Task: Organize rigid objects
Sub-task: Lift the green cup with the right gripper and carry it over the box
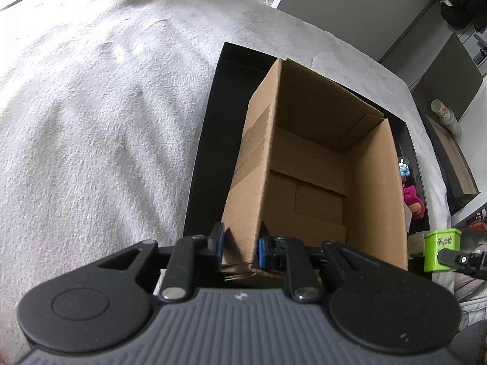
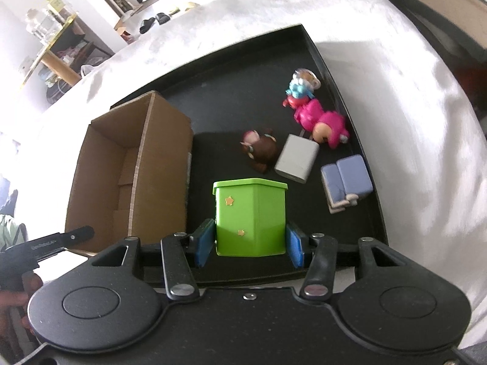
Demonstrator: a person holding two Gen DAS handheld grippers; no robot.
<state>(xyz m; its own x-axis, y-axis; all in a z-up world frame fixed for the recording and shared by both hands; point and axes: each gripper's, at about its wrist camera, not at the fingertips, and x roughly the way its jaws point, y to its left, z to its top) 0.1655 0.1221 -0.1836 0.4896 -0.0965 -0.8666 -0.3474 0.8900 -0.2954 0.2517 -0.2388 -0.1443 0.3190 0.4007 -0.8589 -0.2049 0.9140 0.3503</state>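
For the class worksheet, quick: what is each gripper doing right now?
Left gripper: shut on the cardboard box wall.
Right gripper: shut on the green box.

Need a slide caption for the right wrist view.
Right gripper holds a green tin above the black tray, beside the cardboard box.

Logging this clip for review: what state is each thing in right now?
Cardboard box: open, empty, upright on the tray.
Green tin: lid on, gripped by the right claw.
Left claw: shut on the box wall.
Grey block: lying on the tray.
Pink toy: lying down.
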